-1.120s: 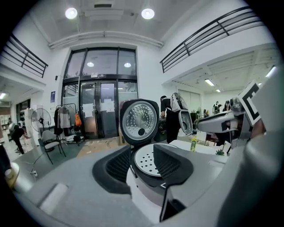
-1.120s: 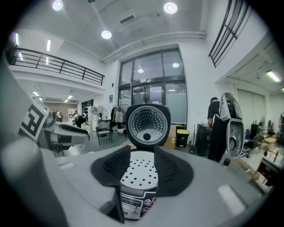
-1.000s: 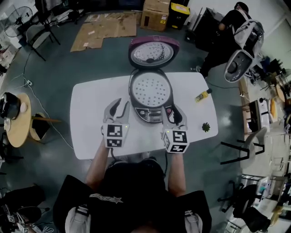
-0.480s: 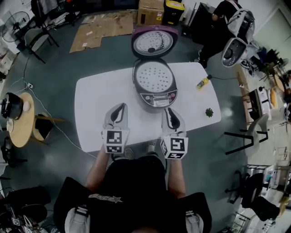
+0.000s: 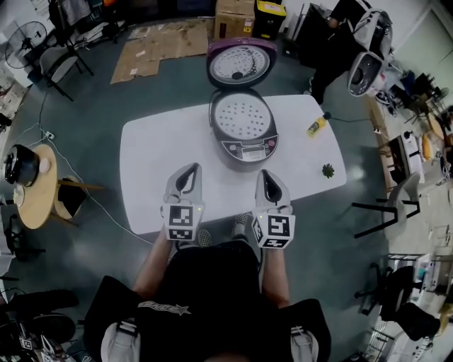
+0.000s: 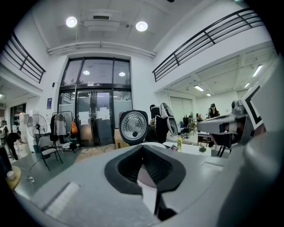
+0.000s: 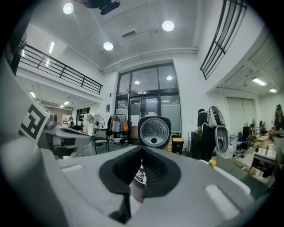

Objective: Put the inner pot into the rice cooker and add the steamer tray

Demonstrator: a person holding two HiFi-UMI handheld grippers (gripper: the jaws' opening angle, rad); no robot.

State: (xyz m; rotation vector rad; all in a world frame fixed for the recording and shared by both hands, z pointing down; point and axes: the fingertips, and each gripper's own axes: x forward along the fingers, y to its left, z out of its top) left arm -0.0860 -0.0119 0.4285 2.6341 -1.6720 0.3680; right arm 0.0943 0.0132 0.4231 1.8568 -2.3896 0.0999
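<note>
The rice cooker (image 5: 243,134) stands at the far middle of the white table (image 5: 156,155), its purple lid (image 5: 241,62) raised. The perforated steamer tray (image 5: 241,117) lies in its top; the inner pot is hidden under it. My left gripper (image 5: 191,170) and right gripper (image 5: 265,174) hover side by side over the table's near edge, short of the cooker, both shut and empty. The left gripper view looks past the left gripper (image 6: 143,146) at the lid (image 6: 134,126). Beyond the right gripper (image 7: 142,148) in the right gripper view are the lid (image 7: 154,131) and the control panel (image 7: 140,175).
A yellow bottle (image 5: 316,127) and a small green plant (image 5: 328,170) sit on the table's right side. A round wooden side table (image 5: 32,187) stands to the left. A person (image 5: 340,28) stands beyond the far right corner, near cardboard boxes (image 5: 233,18).
Both grippers have drawn back from the cooker's sides towards the table's near edge. Their jaws have gone from open to shut, with nothing in them.
</note>
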